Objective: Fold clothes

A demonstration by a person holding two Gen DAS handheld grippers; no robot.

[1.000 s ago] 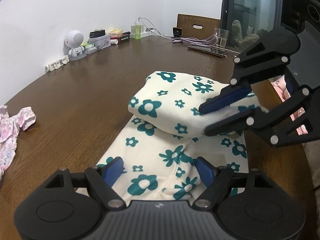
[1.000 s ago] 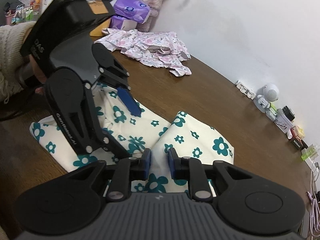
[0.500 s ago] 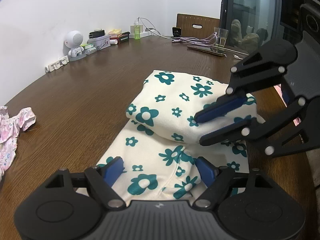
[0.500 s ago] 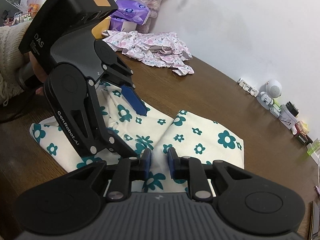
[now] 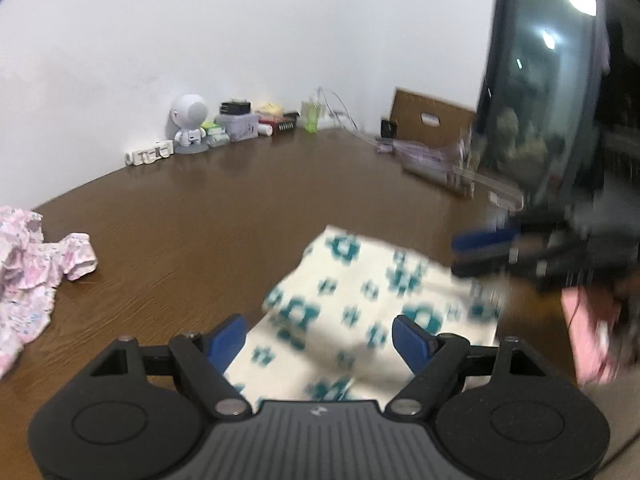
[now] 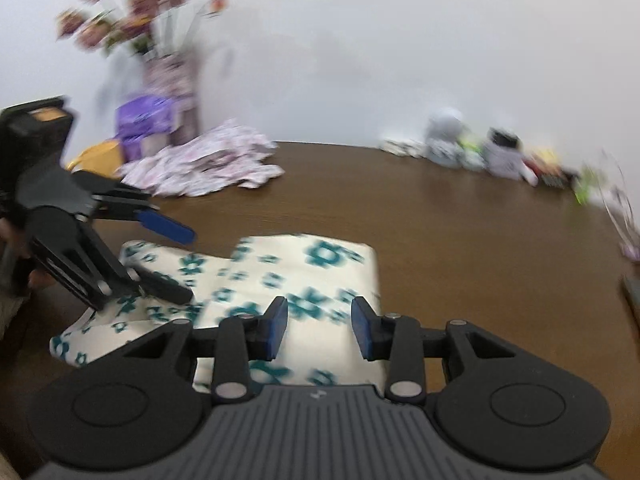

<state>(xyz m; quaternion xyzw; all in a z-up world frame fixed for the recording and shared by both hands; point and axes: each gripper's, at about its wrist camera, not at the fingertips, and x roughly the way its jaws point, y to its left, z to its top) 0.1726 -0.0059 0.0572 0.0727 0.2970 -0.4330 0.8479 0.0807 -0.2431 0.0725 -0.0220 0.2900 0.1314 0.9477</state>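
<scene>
The cream garment with teal flowers (image 5: 360, 280) lies folded on the brown table (image 5: 200, 220). My left gripper (image 5: 320, 338) hangs open just above its near end, and nothing sits between its blue pads. In the right wrist view the same garment (image 6: 304, 272) spreads under my right gripper (image 6: 322, 328), whose jaws are opening; the cloth shows in the gap, but the pads do not press on it. The left gripper (image 6: 180, 260) also appears open at the left, over the garment's lower layer. Blurred at the right of the left wrist view is the right gripper (image 5: 460, 254).
A pink floral garment (image 6: 208, 168) lies crumpled near a flower vase (image 6: 168, 80) and a purple tissue pack (image 6: 144, 120). A white robot figure (image 5: 190, 124) and small items line the wall. Cables and a chair back (image 5: 432, 120) are at the far end.
The right gripper has let go of the folded edge, parted its jaws, rolled and drawn back off the cloth. The left gripper has risen a little. The fold now lies flat.
</scene>
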